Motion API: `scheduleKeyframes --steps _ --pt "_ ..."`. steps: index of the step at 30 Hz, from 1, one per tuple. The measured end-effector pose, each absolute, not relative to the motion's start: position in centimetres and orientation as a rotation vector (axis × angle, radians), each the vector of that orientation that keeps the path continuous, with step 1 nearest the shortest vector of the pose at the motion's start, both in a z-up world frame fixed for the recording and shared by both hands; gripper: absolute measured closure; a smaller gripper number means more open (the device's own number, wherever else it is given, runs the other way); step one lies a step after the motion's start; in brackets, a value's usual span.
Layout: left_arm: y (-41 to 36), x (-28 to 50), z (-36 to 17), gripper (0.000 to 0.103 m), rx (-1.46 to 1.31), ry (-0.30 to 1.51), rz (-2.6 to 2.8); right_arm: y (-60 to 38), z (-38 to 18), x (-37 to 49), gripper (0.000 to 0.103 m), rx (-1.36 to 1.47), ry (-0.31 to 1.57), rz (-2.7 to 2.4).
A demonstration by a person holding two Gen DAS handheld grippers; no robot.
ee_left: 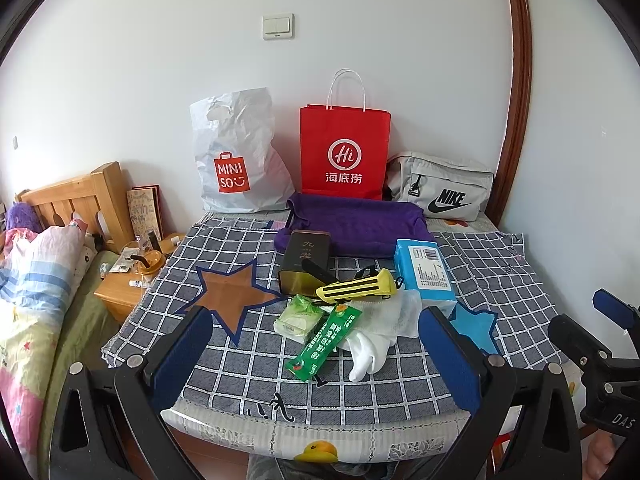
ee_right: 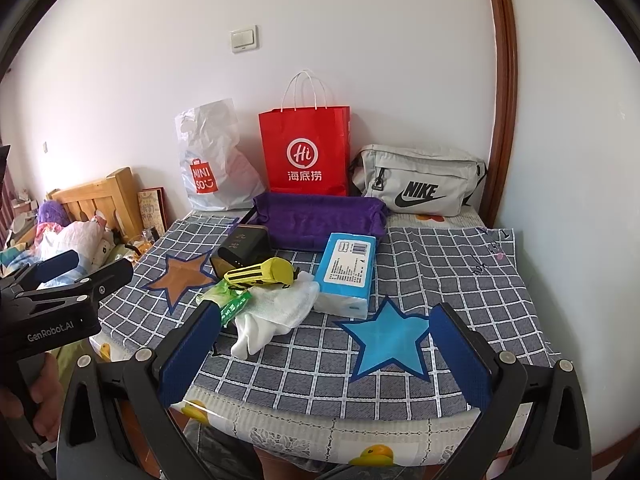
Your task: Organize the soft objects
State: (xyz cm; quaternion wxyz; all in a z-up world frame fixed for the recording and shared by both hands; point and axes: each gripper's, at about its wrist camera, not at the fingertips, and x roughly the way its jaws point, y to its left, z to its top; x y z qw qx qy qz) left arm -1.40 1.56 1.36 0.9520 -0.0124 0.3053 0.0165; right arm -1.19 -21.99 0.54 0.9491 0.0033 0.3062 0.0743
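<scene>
Readable print: white plastic bag w/ "MINISO", red paper bag w/ "Hi" logo + Chinese characters, grey fabric waist bag w/ "NIKE"; one of each, lined along the wall. In front sits one purple soft fabric tray. Mid-table pile on the grey checked cloth: one white cloth glove, fingers toward the camera; one green sachet strip, long axis near-to-far; one blue tissue pack; one yellow striped clip. Left gripper and right gripper both gape wide, holding nothing, near the table's front edge.
</scene>
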Motion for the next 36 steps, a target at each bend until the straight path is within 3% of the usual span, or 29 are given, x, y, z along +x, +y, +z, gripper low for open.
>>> scheduleKeyframes --steps 36 --pt "1.39 -1.79 0.95 0.000 -0.019 0.614 0.039 -21.71 1.05 -2.06 0.000 0.011 0.596 0.167"
